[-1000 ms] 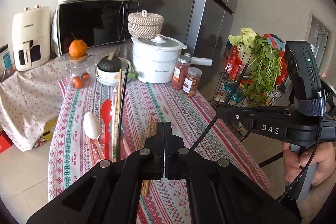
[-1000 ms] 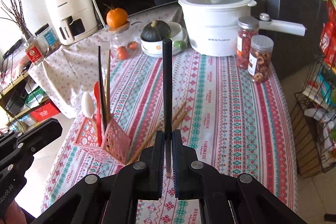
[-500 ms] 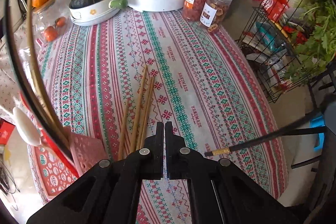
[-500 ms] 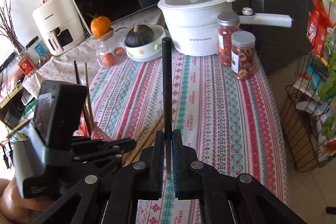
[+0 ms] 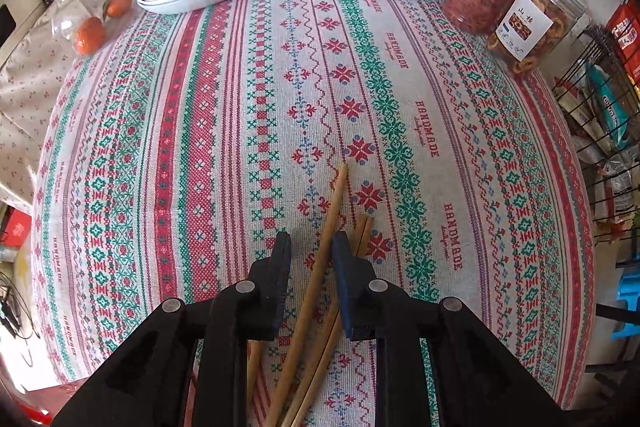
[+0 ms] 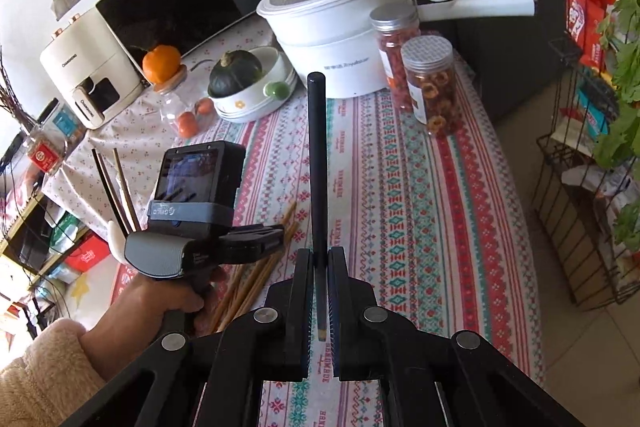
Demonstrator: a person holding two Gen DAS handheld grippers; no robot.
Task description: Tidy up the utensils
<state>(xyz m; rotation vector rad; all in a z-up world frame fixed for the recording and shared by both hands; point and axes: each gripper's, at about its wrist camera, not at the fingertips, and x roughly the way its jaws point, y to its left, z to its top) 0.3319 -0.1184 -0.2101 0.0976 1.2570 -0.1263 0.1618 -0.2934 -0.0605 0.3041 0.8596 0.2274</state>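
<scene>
- Left wrist view: my left gripper (image 5: pixel 308 247) points steeply down, jaws opening, straddling one of the wooden chopsticks (image 5: pixel 320 259) lying loose on the table (image 5: pixel 460 131), positioned to pick it up.
- My right gripper (image 6: pixel 319 291) is clamped on a black chopstick (image 6: pixel 317 163), parked clear of the left.
- Farther back, the pot (image 6: pixel 332 27) stands untouched.

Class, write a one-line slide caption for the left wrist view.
Left gripper, jaws opening, descends over loose wooden chopsticks on the patterned tablecloth, one chopstick lying between its fingers.
</scene>
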